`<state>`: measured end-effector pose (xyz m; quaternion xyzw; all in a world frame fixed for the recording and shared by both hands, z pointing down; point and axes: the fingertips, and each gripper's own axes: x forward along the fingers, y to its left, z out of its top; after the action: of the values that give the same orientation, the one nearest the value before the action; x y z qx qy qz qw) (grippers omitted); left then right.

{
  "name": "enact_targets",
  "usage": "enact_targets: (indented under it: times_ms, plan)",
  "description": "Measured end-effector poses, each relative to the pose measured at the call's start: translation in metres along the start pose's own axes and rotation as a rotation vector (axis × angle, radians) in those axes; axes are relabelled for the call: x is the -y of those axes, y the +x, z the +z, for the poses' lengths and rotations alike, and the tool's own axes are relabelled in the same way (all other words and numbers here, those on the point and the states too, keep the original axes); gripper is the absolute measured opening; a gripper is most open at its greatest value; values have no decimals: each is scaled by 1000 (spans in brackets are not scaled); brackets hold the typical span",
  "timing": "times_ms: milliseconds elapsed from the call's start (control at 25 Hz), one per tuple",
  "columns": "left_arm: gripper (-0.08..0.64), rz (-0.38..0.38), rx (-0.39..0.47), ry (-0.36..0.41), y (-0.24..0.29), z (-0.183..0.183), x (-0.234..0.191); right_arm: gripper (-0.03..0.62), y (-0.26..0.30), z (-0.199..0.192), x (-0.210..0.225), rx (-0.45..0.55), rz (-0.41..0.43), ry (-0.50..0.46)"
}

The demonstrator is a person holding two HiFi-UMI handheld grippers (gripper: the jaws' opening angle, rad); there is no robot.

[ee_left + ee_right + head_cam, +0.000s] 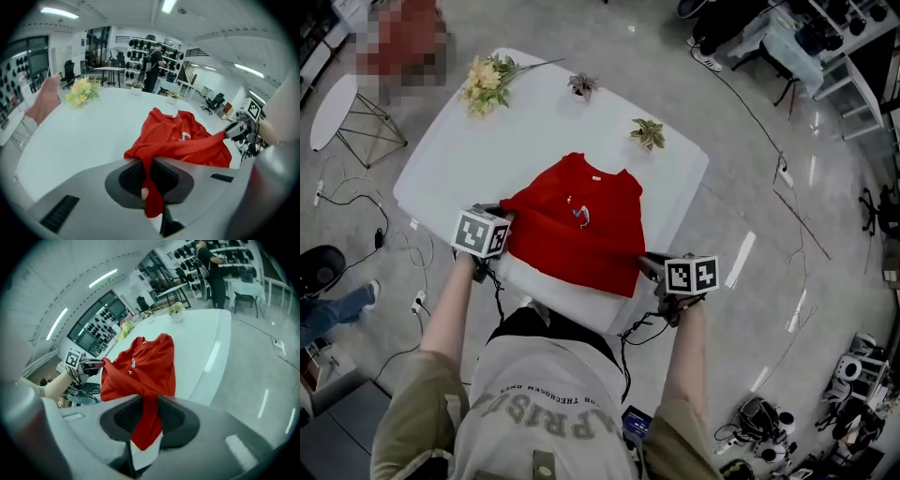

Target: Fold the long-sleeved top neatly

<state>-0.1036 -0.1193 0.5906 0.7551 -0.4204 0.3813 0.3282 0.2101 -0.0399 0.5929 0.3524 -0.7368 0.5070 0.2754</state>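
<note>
Left gripper (504, 219) is clamping the near left corner of the red top (581, 230); its jaws are nearly together, with a fold of cloth hanging through between the pads. Right gripper (647, 264) is pinching the near right corner likewise, jaws a little wider on a thicker bunch of cloth. Both are pointing steeply down at the near edge of the white table (478, 150).

The top is lying near the table's near edge, collar to the far side, hem toward me and drawn fairly taut between the two grips. No sleeve is lying spread out to either side; how they are tucked I cannot tell. The body is wrinkling across the middle and no crosswise fold is showing.

Judgement: folding is partly done at most. Hem-to-collar folding and squaring are remaining.
</note>
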Motion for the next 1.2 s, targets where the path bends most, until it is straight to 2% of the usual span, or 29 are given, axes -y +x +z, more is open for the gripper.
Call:
enact_targets:
  times_ms: [80,200,280,320,360,440,520,600,640,680,840,920,960,1000,1040,1120,1200]
  plan:
    - [48,0,-1,-88,10,4,-1,97,6,0,11,-14,-25,41]
    - [160,-15,39,-174,12,14,-3,100,6,8,16,46,-50,86]
    - [189,-3,68,-169,7,23,-10,114,0,19,17,118,-65,94]
    - [189,11,75,-140,4,27,-14,185,-4,24,17,143,-73,81]
    - [189,25,79,-93,0,30,-16,279,-9,27,15,158,-81,51]
    - [190,44,65,78,-8,33,-16,290,-18,28,7,171,-102,-48]
    - [196,46,0,346,-11,29,-7,290,-23,22,-5,149,-129,-162]
    - [251,24,-82,597,-4,18,4,290,-22,12,-15,109,-161,-249]
    - [261,6,-110,676,2,14,7,290,-18,8,-17,95,-181,-278]
    - [261,-15,-126,719,9,11,9,290,-12,6,-17,86,-203,-295]
    - [241,-60,-132,733,29,11,8,276,18,8,-5,88,-246,-265]
    - [134,-82,-132,721,28,16,6,209,21,12,1,111,-269,-222]
    - [101,-101,-127,710,24,19,6,127,16,14,3,136,-285,-200]
    - [93,-125,-117,692,19,23,6,86,9,17,2,167,-293,-177]
    - [89,-150,-100,662,13,29,6,70,2,19,0,199,-290,-154]
    - [87,-187,-56,583,7,43,4,65,-9,24,-2,246,-283,-110]
    - [87,-189,-41,520,14,55,-3,64,-7,27,6,245,-310,-79]
